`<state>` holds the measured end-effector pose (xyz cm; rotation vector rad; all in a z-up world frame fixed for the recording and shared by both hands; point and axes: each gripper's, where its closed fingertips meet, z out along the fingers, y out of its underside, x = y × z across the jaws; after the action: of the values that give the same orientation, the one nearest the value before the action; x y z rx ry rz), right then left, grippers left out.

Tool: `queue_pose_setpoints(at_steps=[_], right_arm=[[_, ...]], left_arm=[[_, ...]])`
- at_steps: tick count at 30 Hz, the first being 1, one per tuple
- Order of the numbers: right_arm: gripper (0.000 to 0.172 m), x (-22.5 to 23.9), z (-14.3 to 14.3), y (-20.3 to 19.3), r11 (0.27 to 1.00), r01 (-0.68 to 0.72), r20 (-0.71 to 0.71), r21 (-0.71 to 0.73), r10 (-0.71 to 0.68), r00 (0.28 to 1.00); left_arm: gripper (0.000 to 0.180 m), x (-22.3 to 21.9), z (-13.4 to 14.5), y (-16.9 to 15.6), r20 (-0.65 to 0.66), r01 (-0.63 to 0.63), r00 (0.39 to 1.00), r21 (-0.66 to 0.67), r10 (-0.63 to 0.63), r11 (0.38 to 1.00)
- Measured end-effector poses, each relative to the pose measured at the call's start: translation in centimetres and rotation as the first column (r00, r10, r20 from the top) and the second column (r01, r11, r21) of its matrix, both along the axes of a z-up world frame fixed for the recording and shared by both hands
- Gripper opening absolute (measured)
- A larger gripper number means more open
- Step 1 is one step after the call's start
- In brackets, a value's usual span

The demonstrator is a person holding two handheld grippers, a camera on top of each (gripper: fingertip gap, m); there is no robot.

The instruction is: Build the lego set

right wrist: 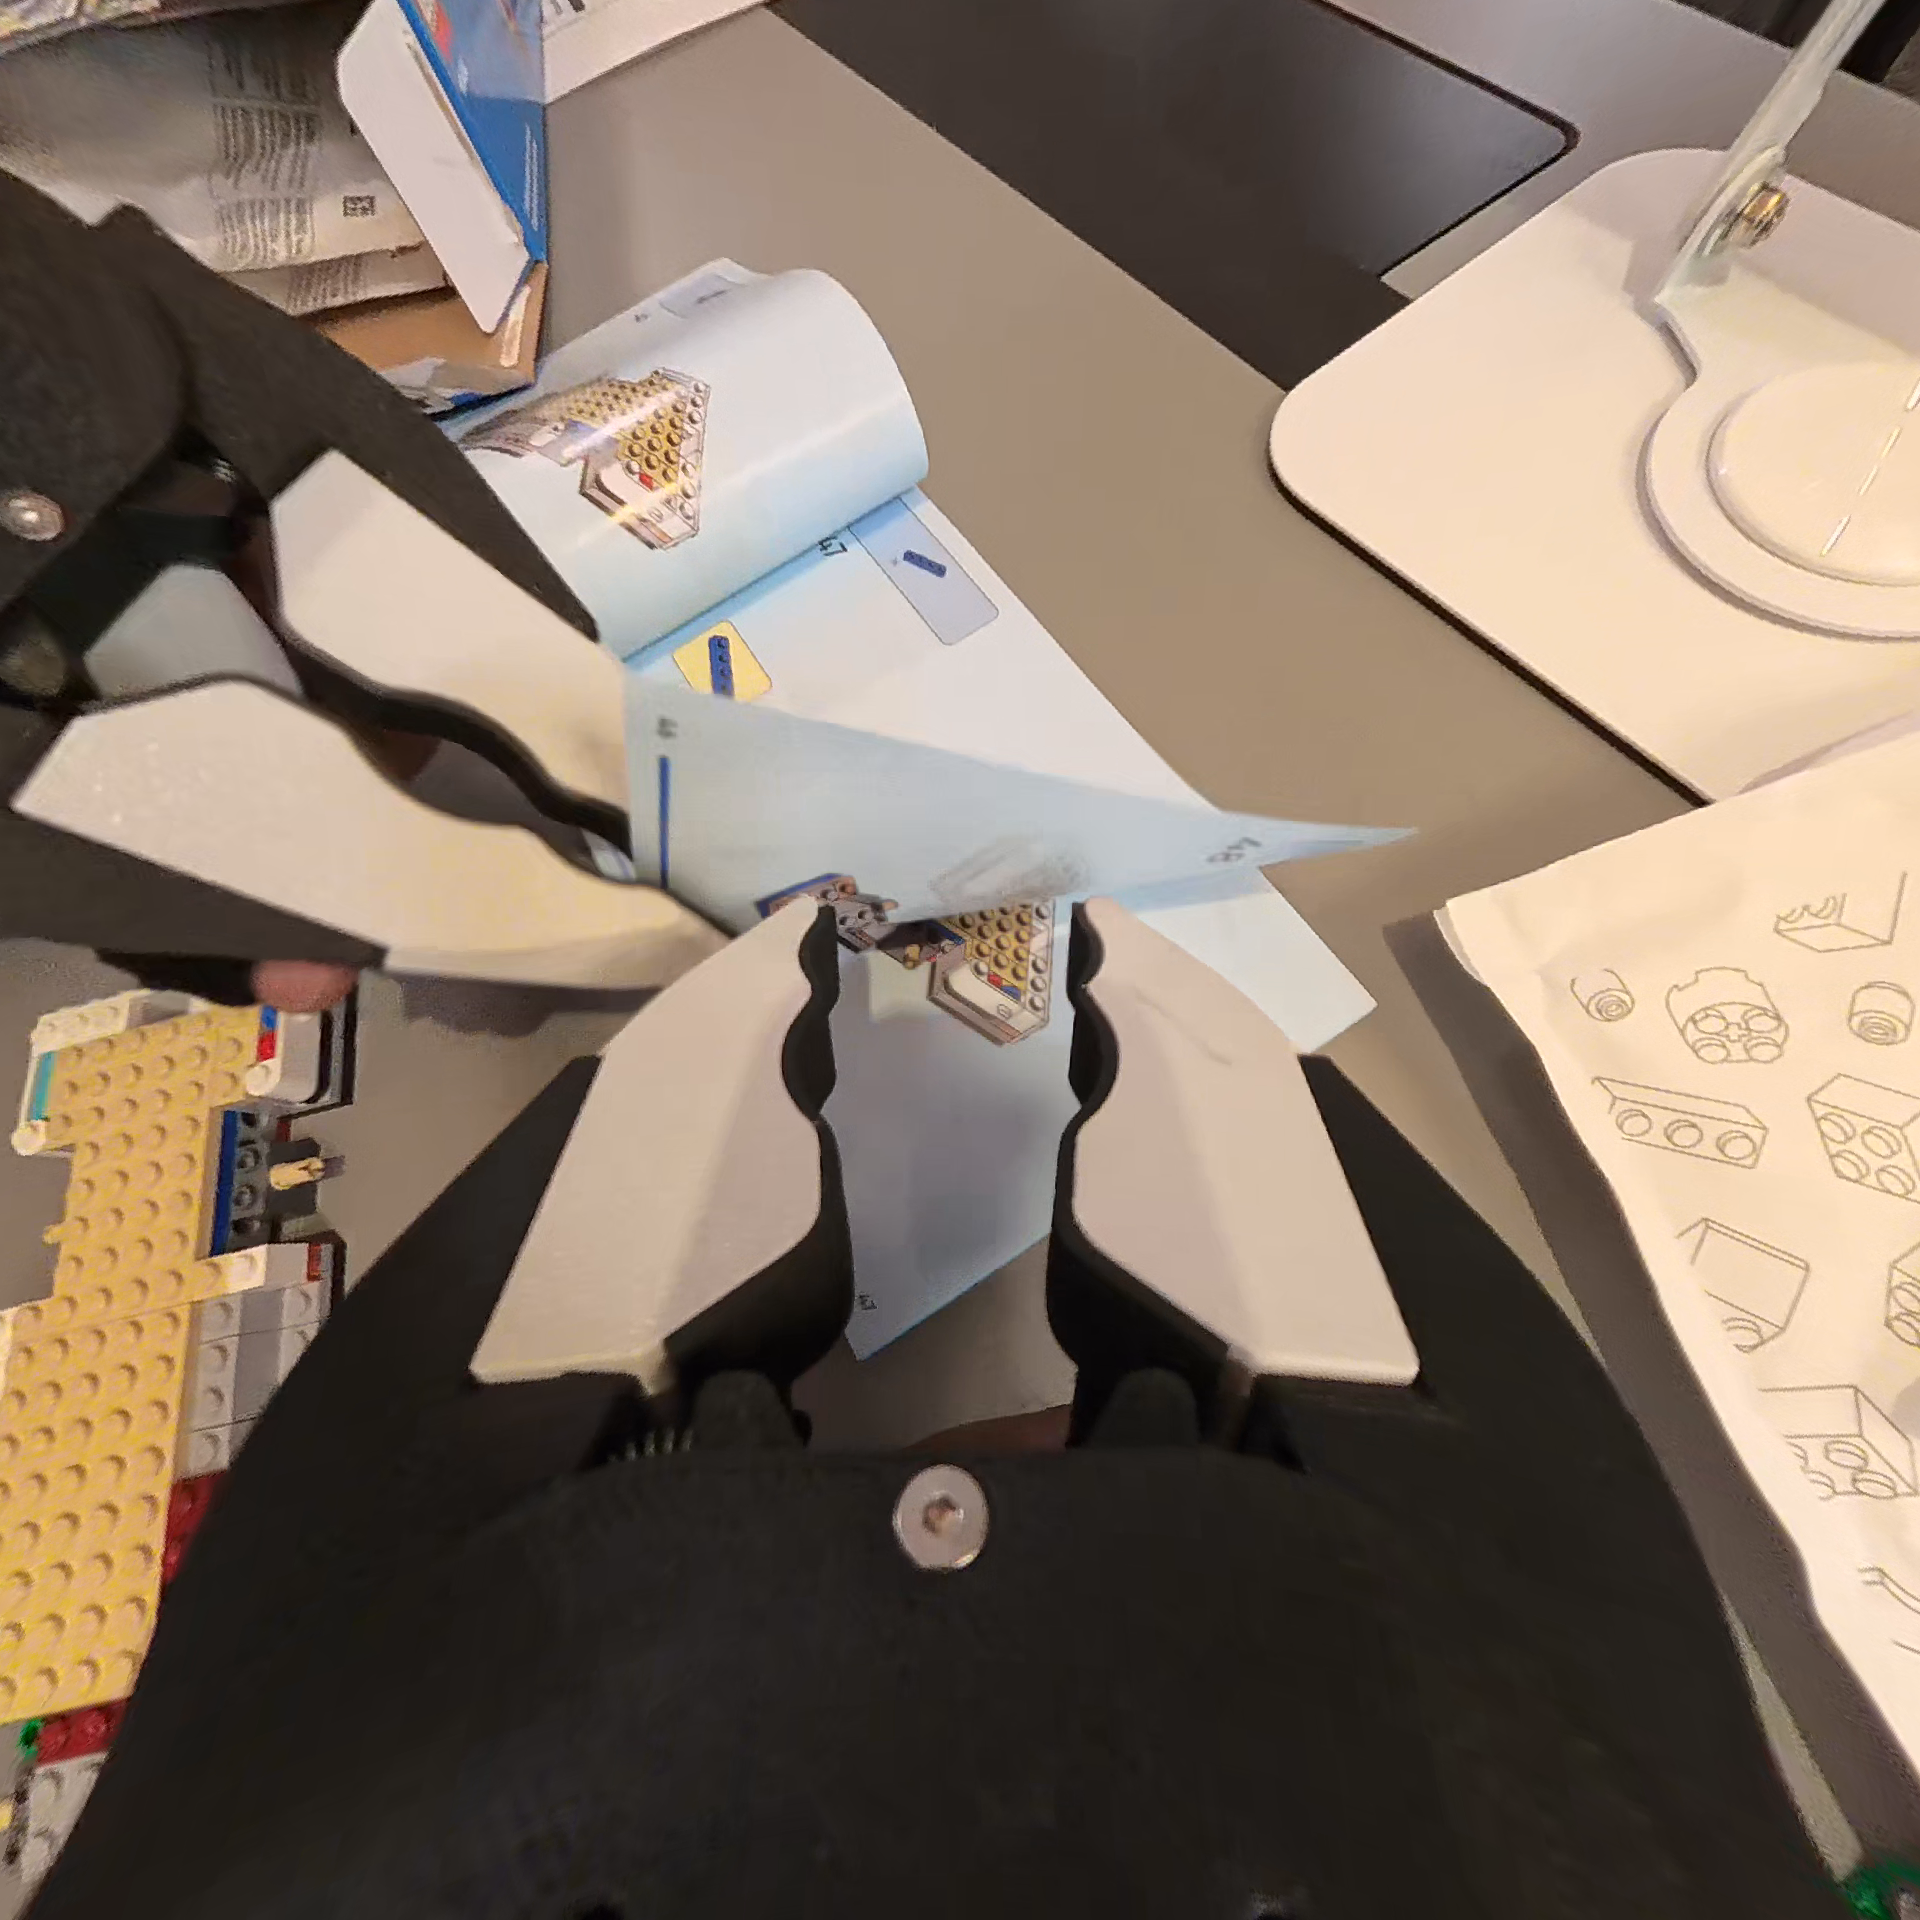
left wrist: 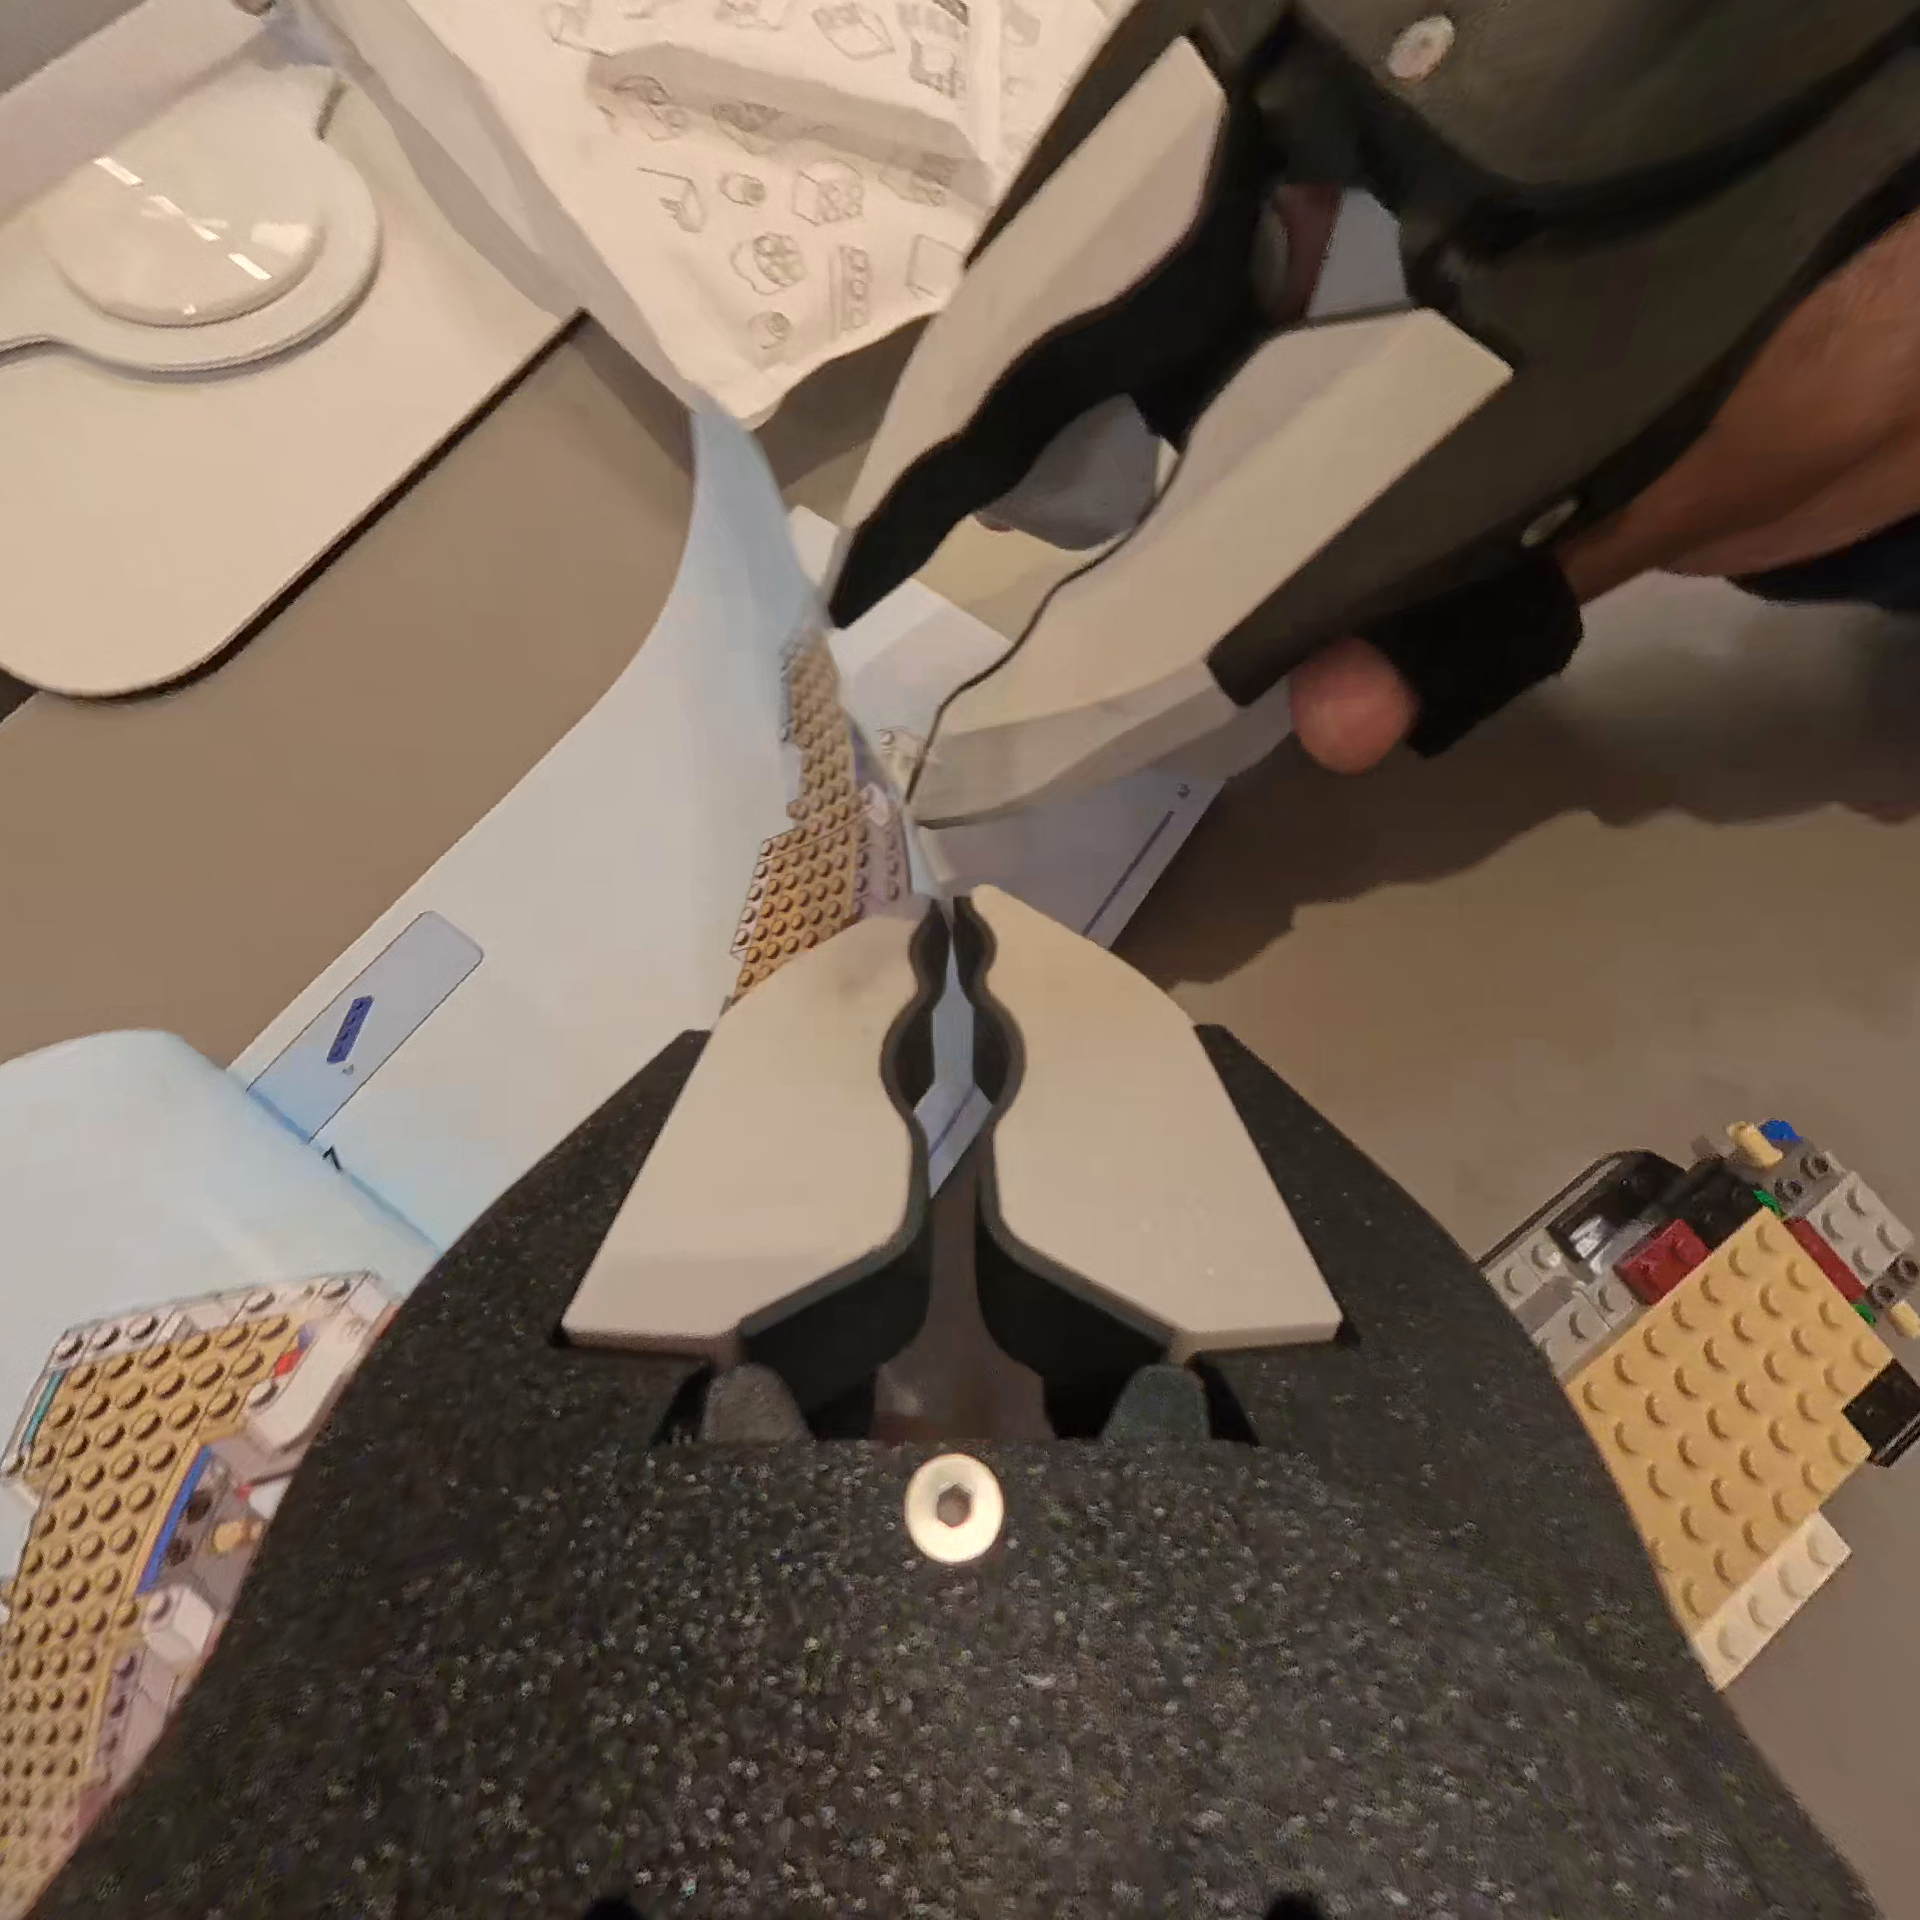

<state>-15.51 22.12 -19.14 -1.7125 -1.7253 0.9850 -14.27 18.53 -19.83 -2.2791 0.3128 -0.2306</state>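
Pale blue instruction booklet [right wrist: 1039, 717] with printed brick diagrams lies open on the grey-brown tabletop [right wrist: 1143, 468], and both tools are working on one of its pages. Left gripper [left wrist: 951, 914] has its pale grey fingers pinched nearly together on the edge of a thin blue page [right wrist: 935, 821], which runs up through the narrow slot between the pads, so it's clamped on that sheet. In the right wrist view you can see the page lifted off the booklet, sticking out sideways from the left tool's tips to a free pointed corner. Right gripper [right wrist: 945, 920] is spread wide with nothing between its pads; its tips sit just at the lower edge of the raised page, over the printed diagram underneath, and I can't tell if they actually touch the paper. Tan studded brick build [right wrist: 104, 1299] with grey, white and dark red parts sits on the table off to the side, near the left tool. White paper bag [right wrist: 1714, 1195] printed with outline brick drawings lies on the other side, with a white rounded stand base [right wrist: 1507, 416] beyond it. A torn blue-and-white cardboard box [right wrist: 468, 156] sits past the booklet.
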Motion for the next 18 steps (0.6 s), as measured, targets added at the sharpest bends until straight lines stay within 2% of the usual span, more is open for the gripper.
queue_pose_setpoints(at_steps=[1, 5, 8, 14, 18], right_arm=[[0.042, -0.1, 0.0, -0.1, 1.000, 0.000, -0.007, 0.002, 0.000, 1.000], [0.042, -0.5, -0.1, -0.7, 1.000, -0.012, -0.006, 0.028, 0.012, 1.000], [0.042, -1.2, -0.6, -1.0, 0.996, -0.023, 0.005, 0.081, 0.022, 1.000], [0.042, -4.0, -0.6, -2.4, 0.990, -0.054, 0.016, 0.127, 0.052, 0.998], [0.042, -6.1, -0.5, -3.3, 0.982, -0.074, 0.031, 0.176, 0.070, 0.997]], left_arm=[[0.000, -0.4, 0.2, -0.1, 0.021, -0.030, 0.999, 0.008, 0.030, 1.000], [0.000, -1.7, 1.2, -0.8, 0.161, -0.143, 0.978, 0.058, 0.133, 0.988], [0.000, -3.4, 2.0, -1.8, 0.210, -0.242, 0.953, 0.093, 0.219, 0.966], [0.008, -7.3, 3.6, -5.4, 0.180, -0.354, 0.927, 0.140, 0.328, 0.925], [0.029, -9.9, 4.1, -8.9, 0.102, -0.367, 0.929, 0.107, 0.357, 0.924]])
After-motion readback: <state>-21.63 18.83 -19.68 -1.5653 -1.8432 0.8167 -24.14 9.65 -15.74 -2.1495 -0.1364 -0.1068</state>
